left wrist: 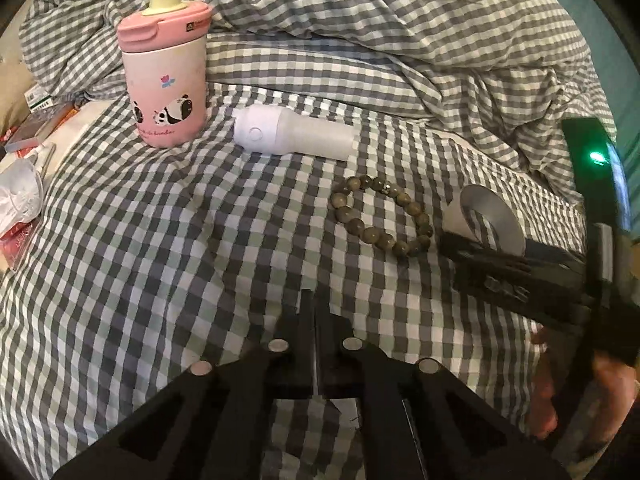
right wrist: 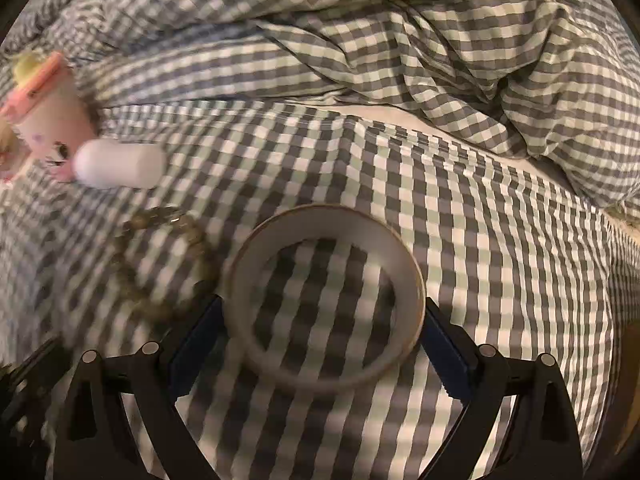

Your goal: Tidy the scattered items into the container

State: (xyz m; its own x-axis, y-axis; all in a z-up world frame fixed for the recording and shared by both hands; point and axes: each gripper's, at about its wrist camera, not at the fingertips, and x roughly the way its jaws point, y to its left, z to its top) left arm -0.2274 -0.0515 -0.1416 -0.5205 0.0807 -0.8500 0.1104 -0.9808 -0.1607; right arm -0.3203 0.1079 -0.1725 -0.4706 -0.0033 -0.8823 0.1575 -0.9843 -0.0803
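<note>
A white tape roll (right wrist: 240, 320) sits between the fingers of my right gripper (right wrist: 324, 340), which is closed on its sides; it also shows in the left wrist view (left wrist: 508, 224) with the right gripper (left wrist: 480, 252) on it. A brown bead bracelet (left wrist: 384, 214) lies on the checked bedsheet, left of the roll; it is blurred in the right wrist view (right wrist: 160, 256). A white cylindrical device (left wrist: 296, 134) lies on its side beyond it. A pink panda bottle (left wrist: 166, 76) stands upright at the back left. My left gripper (left wrist: 314, 312) is shut and empty, above the sheet.
A rumpled checked duvet (left wrist: 400, 40) is piled along the back. Boxes, papers and a plastic bag (left wrist: 20, 196) lie at the left edge of the bed. No container is in view.
</note>
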